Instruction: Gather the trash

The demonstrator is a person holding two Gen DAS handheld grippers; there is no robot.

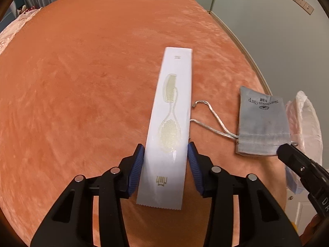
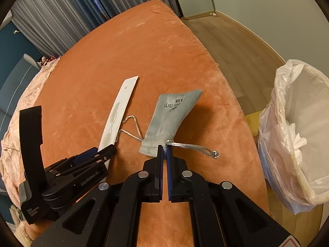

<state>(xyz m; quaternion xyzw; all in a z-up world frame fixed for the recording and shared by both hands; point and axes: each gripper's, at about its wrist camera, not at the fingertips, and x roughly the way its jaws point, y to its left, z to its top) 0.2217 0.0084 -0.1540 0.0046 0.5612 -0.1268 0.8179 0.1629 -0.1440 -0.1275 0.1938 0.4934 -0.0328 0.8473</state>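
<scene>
A long white comb packet lies on the orange bed cover. My left gripper straddles its near end with the blue pads close to both edges, not clearly pressing. A grey drawstring pouch lies to its right, and it also shows in the left wrist view. My right gripper is shut on the pouch's mouth edge, with the cord trailing right. The left gripper and packet show in the right wrist view.
A bin lined with a white plastic bag stands on the wooden floor off the bed's right edge, with crumpled paper inside. A pink quilt lies at the bed's left. Curtains hang behind.
</scene>
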